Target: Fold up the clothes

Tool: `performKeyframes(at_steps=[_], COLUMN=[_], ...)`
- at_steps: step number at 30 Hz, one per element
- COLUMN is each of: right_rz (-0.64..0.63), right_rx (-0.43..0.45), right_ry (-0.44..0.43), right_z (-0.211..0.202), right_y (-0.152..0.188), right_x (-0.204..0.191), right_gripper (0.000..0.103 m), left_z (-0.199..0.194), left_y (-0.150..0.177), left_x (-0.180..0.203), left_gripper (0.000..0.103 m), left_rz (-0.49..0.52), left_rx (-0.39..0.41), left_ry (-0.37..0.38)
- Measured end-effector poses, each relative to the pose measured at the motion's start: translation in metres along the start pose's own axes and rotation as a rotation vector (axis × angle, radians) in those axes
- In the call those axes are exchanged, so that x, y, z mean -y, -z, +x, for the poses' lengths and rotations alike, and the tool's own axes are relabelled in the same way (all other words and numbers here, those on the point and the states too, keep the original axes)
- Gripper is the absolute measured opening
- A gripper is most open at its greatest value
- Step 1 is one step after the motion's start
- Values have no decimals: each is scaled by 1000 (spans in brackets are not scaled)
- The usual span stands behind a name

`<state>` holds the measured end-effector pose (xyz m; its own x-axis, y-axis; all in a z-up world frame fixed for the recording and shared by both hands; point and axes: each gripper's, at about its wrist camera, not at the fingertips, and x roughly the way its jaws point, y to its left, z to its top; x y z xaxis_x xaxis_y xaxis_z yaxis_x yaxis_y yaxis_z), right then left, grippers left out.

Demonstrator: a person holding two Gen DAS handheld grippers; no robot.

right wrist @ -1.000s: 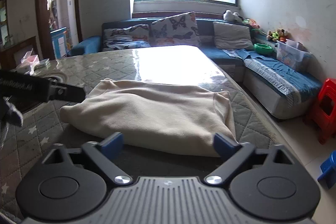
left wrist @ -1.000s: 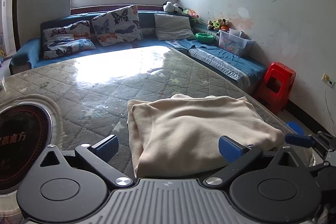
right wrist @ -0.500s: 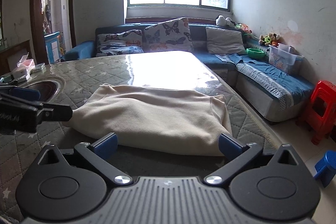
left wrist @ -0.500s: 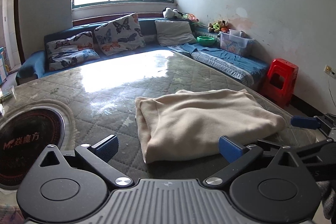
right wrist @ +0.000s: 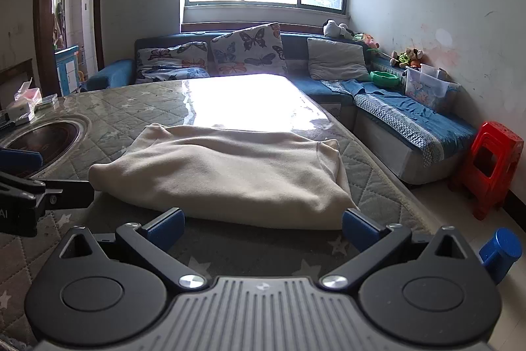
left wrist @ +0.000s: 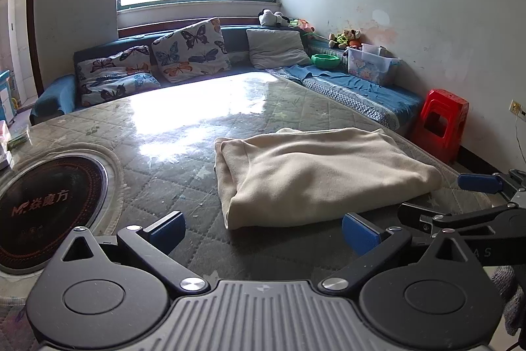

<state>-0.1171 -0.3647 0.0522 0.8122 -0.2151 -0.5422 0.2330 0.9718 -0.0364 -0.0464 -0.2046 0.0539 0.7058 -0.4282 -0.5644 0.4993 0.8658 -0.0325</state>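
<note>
A folded cream garment (left wrist: 315, 173) lies on the quilted grey-green table (left wrist: 184, 134); it also shows in the right wrist view (right wrist: 230, 173). My left gripper (left wrist: 263, 231) is open and empty, held a little short of the garment's near edge. My right gripper (right wrist: 261, 227) is open and empty, just short of the garment's near edge. The right gripper's blue fingertips (left wrist: 478, 182) show at the right of the left wrist view, beside the garment. The left gripper's blue fingertip (right wrist: 19, 157) shows at the left of the right wrist view.
A round black inset hob (left wrist: 49, 203) sits in the table at the left. A blue sofa (right wrist: 411, 120) with butterfly cushions (left wrist: 187, 50) runs behind and to the right. A red stool (right wrist: 493, 166) stands by the right wall. Small boxes (right wrist: 23, 107) lie at the table's far left.
Both grippers have drawn back and up from the garment, which now lies farther ahead in both views. The garment has not moved. Both stay open.
</note>
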Motion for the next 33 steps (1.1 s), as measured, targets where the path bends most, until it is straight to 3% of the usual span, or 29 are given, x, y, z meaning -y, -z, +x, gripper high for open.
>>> performKeyframes(at_steps=[33], right_rz=[-10], right_rx=[15], right_ry=[19], right_z=[-26], right_y=[15], right_x=[-9], right_gripper=[103], left_z=[-27], left_y=[25], left_x=[11], left_gripper=[103], left_rz=[-8], left_rx=[20], left_ry=[-20])
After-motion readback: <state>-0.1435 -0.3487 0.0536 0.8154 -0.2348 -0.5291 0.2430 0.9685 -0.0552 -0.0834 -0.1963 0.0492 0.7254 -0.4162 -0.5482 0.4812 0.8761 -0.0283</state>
